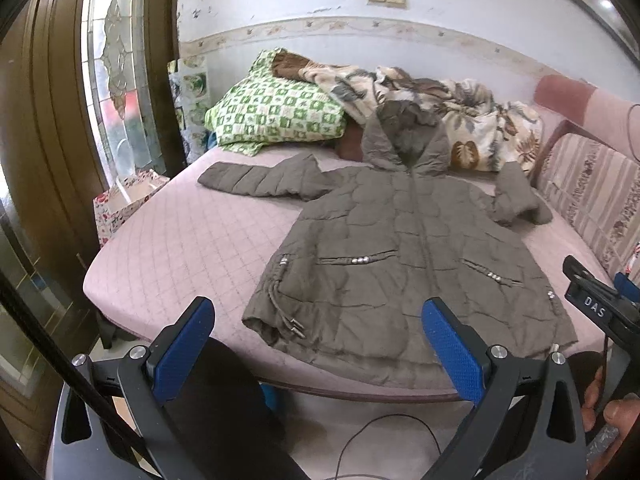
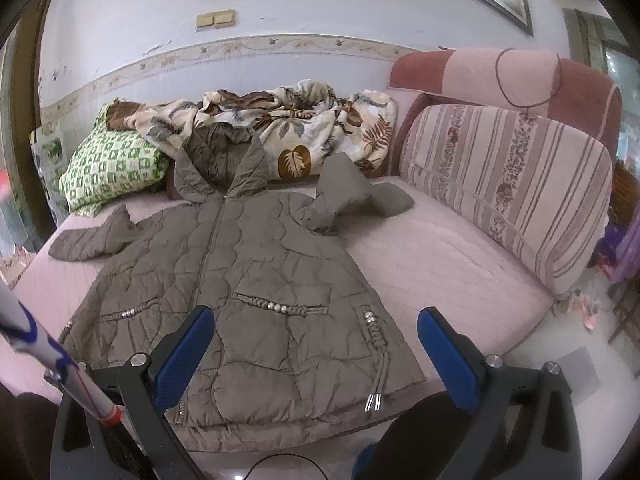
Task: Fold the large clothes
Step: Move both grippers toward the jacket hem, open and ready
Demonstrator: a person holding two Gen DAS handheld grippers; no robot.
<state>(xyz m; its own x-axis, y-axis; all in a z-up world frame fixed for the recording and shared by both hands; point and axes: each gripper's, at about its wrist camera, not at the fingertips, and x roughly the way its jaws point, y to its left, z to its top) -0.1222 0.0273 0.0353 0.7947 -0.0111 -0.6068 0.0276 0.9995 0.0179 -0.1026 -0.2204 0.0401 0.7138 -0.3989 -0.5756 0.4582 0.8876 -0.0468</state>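
Jacket [image 1: 384, 248] lies zipped and face up, spread flat on the pink bed [image 1: 192, 248], hood toward the floral blanket [image 1: 472, 120]. No fold made; sleeves out. Left gripper [image 1: 320, 344] and right gripper [image 2: 316, 348] both gape empty, short of the hem. Bare mattress flanks the jacket both sides.

The jacket's [image 2: 256, 280] hem at the near edge of the bed [image 2: 440, 280] is partly hidden behind the right gripper's fingers [image 2: 182, 354]. Its hood [image 2: 216, 168] covers a part of the floral blanket [image 2: 320, 128]. In the left wrist view the other gripper [image 1: 600, 308] is cut off by the right edge, and the hand [image 1: 604, 404] under it also.
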